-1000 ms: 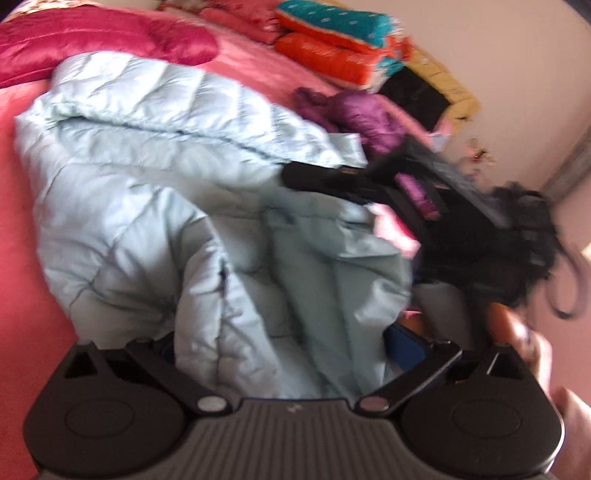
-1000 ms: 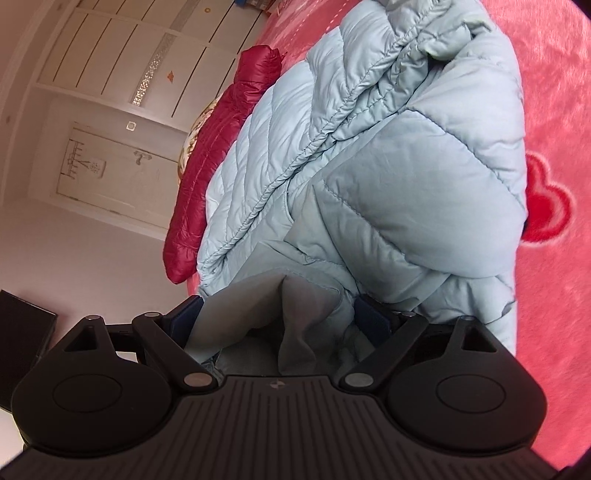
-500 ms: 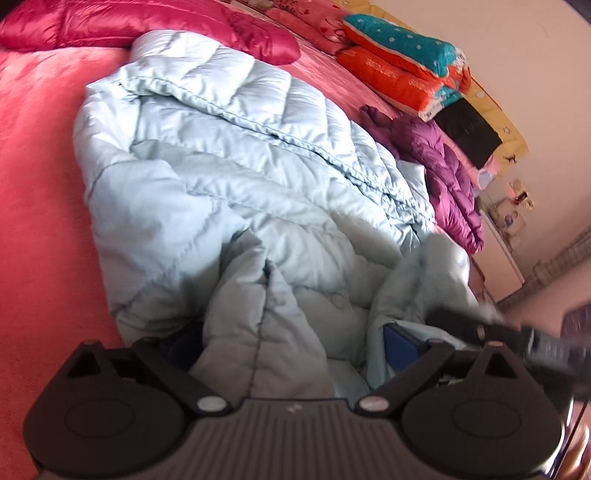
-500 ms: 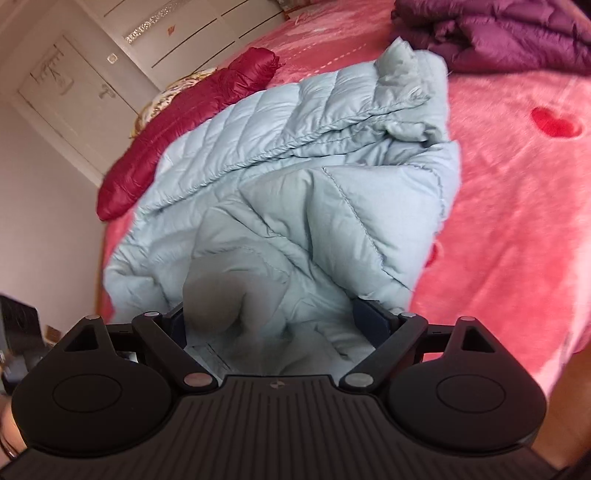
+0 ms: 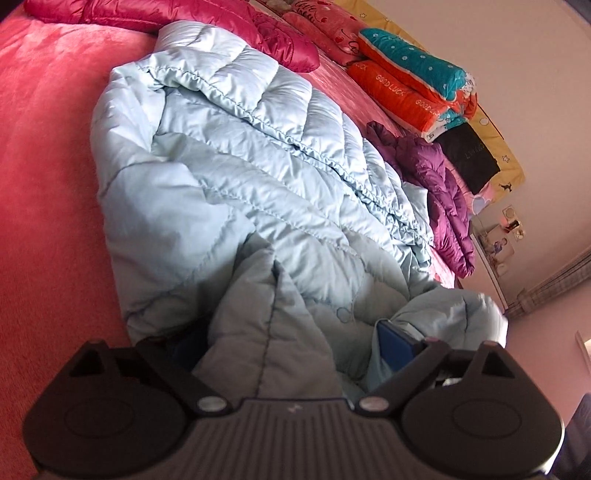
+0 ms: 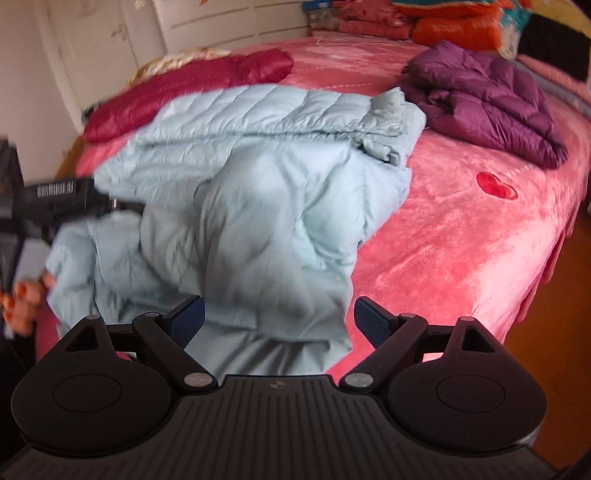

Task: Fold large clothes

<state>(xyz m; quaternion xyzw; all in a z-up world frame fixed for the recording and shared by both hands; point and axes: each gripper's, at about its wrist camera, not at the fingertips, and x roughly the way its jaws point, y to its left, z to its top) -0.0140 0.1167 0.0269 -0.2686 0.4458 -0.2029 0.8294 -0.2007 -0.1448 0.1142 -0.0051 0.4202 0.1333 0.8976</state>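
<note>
My left gripper (image 5: 291, 354) holds a fold of the pale blue down coat (image 5: 236, 177) at the bed's (image 5: 44, 147) near edge — jaws wide. My right gripper (image 6: 277, 321) stands open around the coat's hem — pads apart from the cloth.

the light blue puffer coat (image 5: 236, 177) is soft quilted cloth with a smooth, slightly shiny skin and stitched lines. the pink blanket (image 6: 461, 236) looks fuzzy and plush. the purple puffer jacket (image 6: 491, 99) and the dark pink puffer jacket (image 5: 177, 14) are shiny. the right gripper (image 6: 279, 325) is matt black plastic with ribbed blue pads.
</note>
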